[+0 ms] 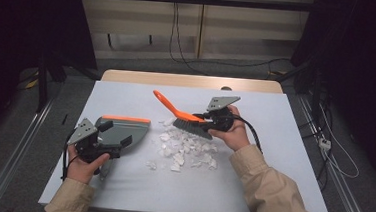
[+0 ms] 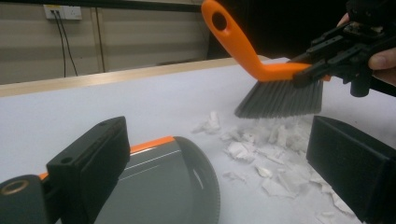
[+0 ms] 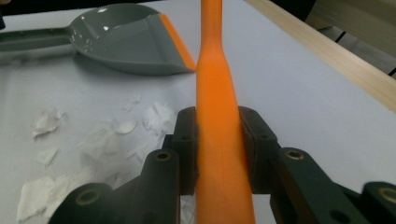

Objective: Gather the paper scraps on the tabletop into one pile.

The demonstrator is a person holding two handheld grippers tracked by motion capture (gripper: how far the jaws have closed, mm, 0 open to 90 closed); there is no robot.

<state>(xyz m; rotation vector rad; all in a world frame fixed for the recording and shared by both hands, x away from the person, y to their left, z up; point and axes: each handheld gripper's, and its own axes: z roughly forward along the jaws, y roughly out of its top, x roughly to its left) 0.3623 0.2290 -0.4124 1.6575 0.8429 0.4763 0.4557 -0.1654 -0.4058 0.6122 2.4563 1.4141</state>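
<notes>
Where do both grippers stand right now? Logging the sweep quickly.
Left gripper: closed on the grey plastic dustpan with the orange lip.
Right gripper: closed on the orange-handled brush.

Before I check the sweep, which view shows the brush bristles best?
The left gripper view: the bristles show side-on over the paper scraps. The high view shows them small; the right gripper view shows the orange handle clamped.

Glossy grey plastic dustpan (image 3: pixel 126 42); smooth orange plastic brush (image 1: pixel 185 117) with matt grey bristles; torn white paper scraps (image 1: pixel 185 151); matt white table (image 1: pixel 272 157).
</notes>
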